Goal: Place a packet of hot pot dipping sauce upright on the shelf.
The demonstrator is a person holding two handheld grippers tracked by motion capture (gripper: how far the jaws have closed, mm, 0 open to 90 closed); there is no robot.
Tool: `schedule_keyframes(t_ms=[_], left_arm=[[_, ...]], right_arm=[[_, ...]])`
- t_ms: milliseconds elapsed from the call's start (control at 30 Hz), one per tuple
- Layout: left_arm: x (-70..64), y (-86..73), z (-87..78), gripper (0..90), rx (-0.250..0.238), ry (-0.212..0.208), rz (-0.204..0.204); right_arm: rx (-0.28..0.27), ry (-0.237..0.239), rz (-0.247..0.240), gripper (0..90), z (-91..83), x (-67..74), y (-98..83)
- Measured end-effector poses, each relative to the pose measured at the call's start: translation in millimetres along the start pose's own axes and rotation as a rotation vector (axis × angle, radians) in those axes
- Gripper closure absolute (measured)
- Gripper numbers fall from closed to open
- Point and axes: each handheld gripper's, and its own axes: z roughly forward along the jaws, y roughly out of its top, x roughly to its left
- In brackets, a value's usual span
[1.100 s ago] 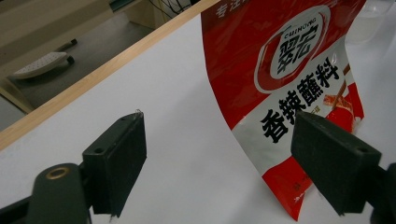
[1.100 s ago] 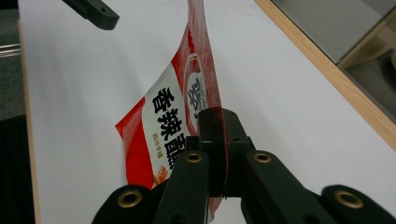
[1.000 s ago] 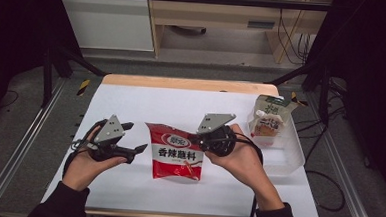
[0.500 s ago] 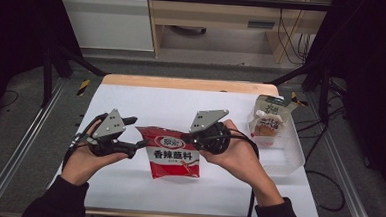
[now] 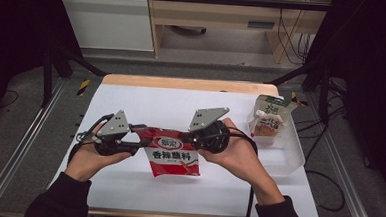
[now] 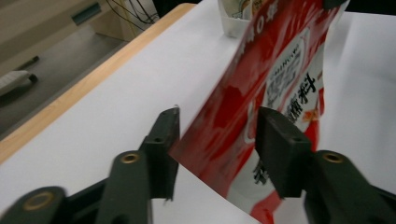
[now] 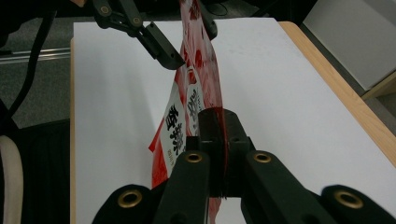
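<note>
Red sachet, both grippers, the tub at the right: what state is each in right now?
Red sachet: lifted off the table, hanging between the grippers, sealed as far as I can see.
Right gripper: shut on the sachet's corner.
Left gripper: jaws have just been closing around the sachet's other edge; pads not yet pressing.
Clear tub: open-topped, holding two upright pouches.

Setup's a white-topped desk [image 5: 146, 106] with a light wood strip along the far edge [image 5: 187, 83], sitting on a grey floor [image 5: 24, 129] with metal rails [image 5: 13, 164] running down both sides. Behind it there's a pale wooden bench [image 5: 221, 15] with cables [image 5: 285, 38] dangling nearby and a white cabinet panel [image 5: 105, 24] to its left. The edges of the room are pretty dark, framed by black poles [image 5: 63, 56].
</note>
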Motion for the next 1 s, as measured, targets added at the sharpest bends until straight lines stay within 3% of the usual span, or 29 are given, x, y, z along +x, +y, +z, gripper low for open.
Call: schedule_keyframes(t_ms=[200, 333, 667, 900, 1000], left_arm=[[1.6, 3.2, 3.4, 71.9, -0.010, -0.035, -0.025], [-3.7, 11.6, 3.8, 89.2, -0.005, -0.071, 0.003], [-18.0, 38.0, 3.3, 90.0, 0.019, -0.080, 0.073], [-21.7, 43.5, 3.0, 90.0, 0.011, -0.083, 0.089], [-22.9, 44.5, 2.6, 90.0, 0.016, -0.083, 0.100]], right_arm=[[0.006, -0.001, 0.017, 90.0, -4.5, -3.7, -3.9], [0.019, -0.005, 0.027, 90.0, -10.4, -8.2, -8.0], [0.156, -0.024, -0.061, 86.5, -23.6, -13.2, -10.1], [0.237, -0.026, -0.110, 73.7, -15.4, -12.1, -8.5], [0.278, -0.041, -0.138, 77.8, -10.0, -10.8, -5.2]])
